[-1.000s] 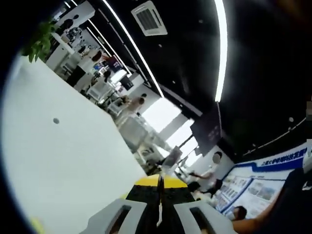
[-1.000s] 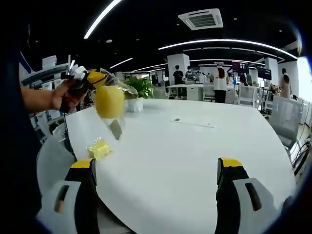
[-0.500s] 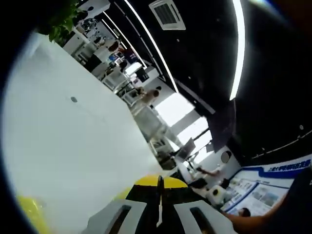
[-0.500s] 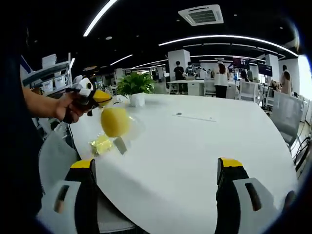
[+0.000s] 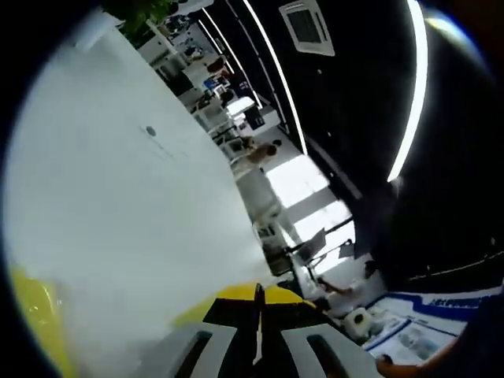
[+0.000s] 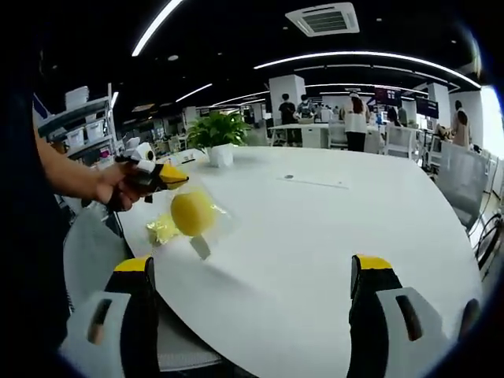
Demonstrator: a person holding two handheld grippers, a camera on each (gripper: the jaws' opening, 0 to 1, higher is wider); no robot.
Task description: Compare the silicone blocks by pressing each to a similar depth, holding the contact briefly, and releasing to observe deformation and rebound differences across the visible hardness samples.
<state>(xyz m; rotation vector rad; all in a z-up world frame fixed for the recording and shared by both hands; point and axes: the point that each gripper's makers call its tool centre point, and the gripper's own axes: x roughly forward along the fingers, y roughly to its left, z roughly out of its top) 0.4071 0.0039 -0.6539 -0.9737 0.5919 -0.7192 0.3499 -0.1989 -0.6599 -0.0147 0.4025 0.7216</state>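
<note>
A hand holds my left gripper (image 6: 161, 177) over the left part of the white table (image 6: 315, 228). It is shut on the top of a clear bag with a round yellow silicone block (image 6: 191, 211) in it, and the bag hangs just above the tabletop. A second yellow block (image 6: 161, 230), also wrapped in plastic, lies on the table right behind it. In the left gripper view the jaws of the left gripper (image 5: 257, 298) meet on a thin clear edge, and a yellow blur (image 5: 35, 315) shows at the lower left. My right gripper (image 6: 252, 272) stands open near the table's front edge, holding nothing.
A potted plant (image 6: 214, 134) stands at the table's far left. A small round spot (image 6: 289, 177) marks the tabletop further back. People and desks (image 6: 354, 118) fill the office behind. The table's rounded edge (image 6: 441, 260) curves off to the right.
The left gripper has come down with the bagged yellow block, from well above the table to just over it beside the second block. The right gripper has stayed open and still.
</note>
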